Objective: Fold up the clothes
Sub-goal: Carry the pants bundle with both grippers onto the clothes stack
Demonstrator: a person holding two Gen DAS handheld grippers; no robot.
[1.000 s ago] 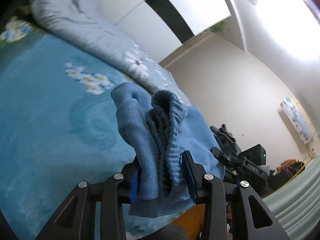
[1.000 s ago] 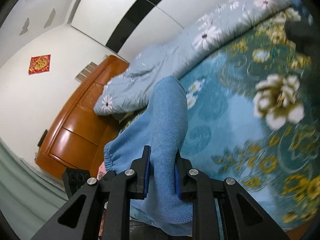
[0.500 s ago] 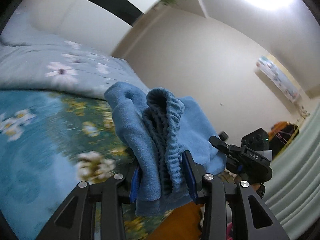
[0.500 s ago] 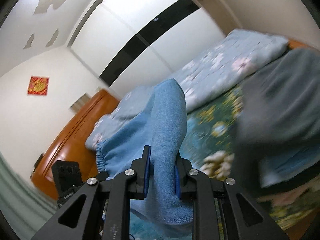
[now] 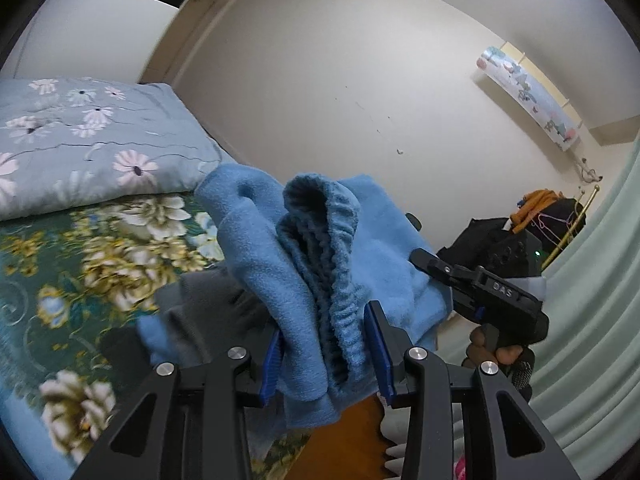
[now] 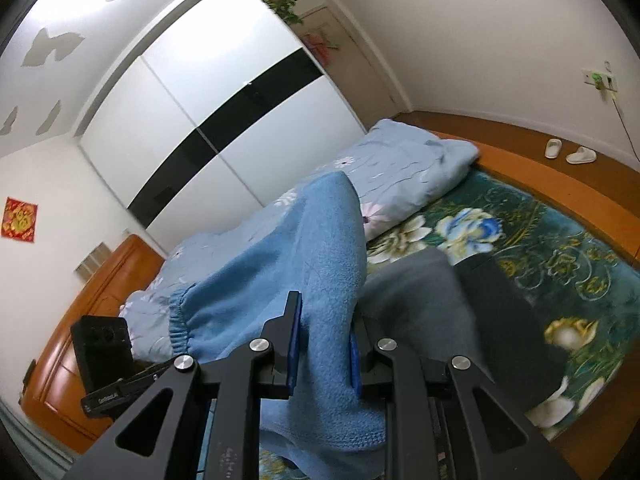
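Both of your grippers are clamped on the same blue fleece garment (image 5: 276, 264): the left gripper (image 5: 326, 350) pinches a bunched wad that includes its ribbed elastic band, and the right gripper (image 6: 323, 354) pinches a smoother stretch of the cloth, with an elastic edge showing to its left. You hold the garment up off the bed (image 6: 532, 220), above the floral bedspread, so as I judge it you are mid-carry or mid-fold with the piece in the air. One moment does not tell me whether you are about to spread it flat or lay an already doubled piece down.

Either way, the next move calls for bringing it down onto a bare part of the bed, clear of the grey garment (image 6: 424, 292) and the dark garment (image 6: 504, 312) that lie on the bed just below your grippers, and keeping both grips level so the cloth lands without twisting.

As for the garment itself, it is thick, soft fleece, light blue, gathered in deep folds at the left gripper and draped over the right. It hangs limp and will sag wherever you let it go slack.
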